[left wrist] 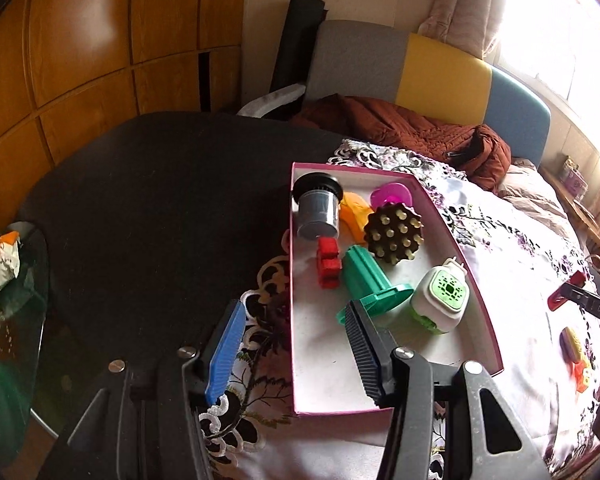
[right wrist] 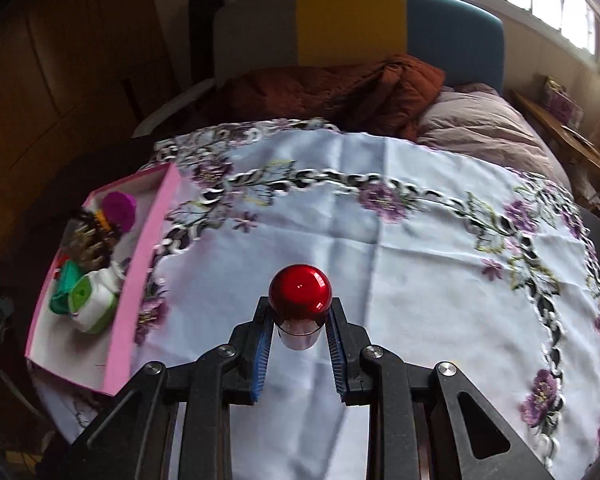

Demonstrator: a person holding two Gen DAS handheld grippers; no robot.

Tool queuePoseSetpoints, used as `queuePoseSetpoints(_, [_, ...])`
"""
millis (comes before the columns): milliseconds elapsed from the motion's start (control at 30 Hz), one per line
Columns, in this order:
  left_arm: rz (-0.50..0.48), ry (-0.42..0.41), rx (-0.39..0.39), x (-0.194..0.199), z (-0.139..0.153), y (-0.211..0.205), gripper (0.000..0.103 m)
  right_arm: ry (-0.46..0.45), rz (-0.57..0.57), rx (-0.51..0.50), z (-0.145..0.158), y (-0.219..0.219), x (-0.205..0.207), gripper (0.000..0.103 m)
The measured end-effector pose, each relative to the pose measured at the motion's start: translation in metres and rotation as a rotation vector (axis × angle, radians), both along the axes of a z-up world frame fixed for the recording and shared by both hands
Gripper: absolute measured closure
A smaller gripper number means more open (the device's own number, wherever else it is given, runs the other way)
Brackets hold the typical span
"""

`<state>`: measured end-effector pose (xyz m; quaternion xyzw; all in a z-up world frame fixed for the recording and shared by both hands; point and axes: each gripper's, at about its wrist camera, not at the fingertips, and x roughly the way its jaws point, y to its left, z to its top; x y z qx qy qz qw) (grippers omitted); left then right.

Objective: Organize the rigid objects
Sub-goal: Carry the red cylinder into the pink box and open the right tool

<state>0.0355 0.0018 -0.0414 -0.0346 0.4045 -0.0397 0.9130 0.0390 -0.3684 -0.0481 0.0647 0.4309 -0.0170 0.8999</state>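
A pink box [left wrist: 478,300] lies on the flowered cloth and holds a grey cylinder with a black cap [left wrist: 316,208], a red block [left wrist: 328,268], a green flanged piece [left wrist: 370,280], a brown studded disc [left wrist: 394,234], a white and green device [left wrist: 440,298], an orange piece and a magenta cup. My left gripper [left wrist: 296,312] is open and empty over the box's near left wall. My right gripper [right wrist: 300,312] is shut on a red round-topped object [right wrist: 300,294] above the cloth. The box also shows at the left in the right wrist view [right wrist: 140,280].
The flowered white cloth [right wrist: 380,260] covers a dark round table [left wrist: 160,200]. A purple, yellow and orange object [left wrist: 576,348] lies on the cloth at the right. A brown jacket [left wrist: 420,132] lies behind on a seat. A glass side table [left wrist: 12,320] with snack packets stands at the left.
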Motion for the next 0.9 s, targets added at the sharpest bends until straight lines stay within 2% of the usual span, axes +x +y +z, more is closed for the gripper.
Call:
queuePoseSetpoints(200, [0.048,0.002,-0.003,0.001,-0.005,0.012,0.051,-0.002,0.253,0.067,0.005,0.091,0.015,0.077])
queuePoseSetpoints(367, [0.09,0.0,-0.004,0.001,-0.006,0.023,0.051,0.019,0.46,0.082,-0.001,0.172,0.021,0.077])
queuePoseSetpoints(500, [0.117,-0.015,-0.004,-0.001,-0.003,0.032,0.051,0.045,0.567,0.073,-0.013,0.222,0.029,0.077])
queuePoseSetpoints(667, [0.149,-0.029,-0.001,-0.002,0.0,0.042,0.051,0.117,0.627,0.066,-0.032,0.26,0.041,0.077])
queuePoseSetpoints(900, [0.166,-0.031,-0.005,-0.004,0.0,0.048,0.051,0.174,0.605,0.074,-0.052,0.282,0.052,0.076])
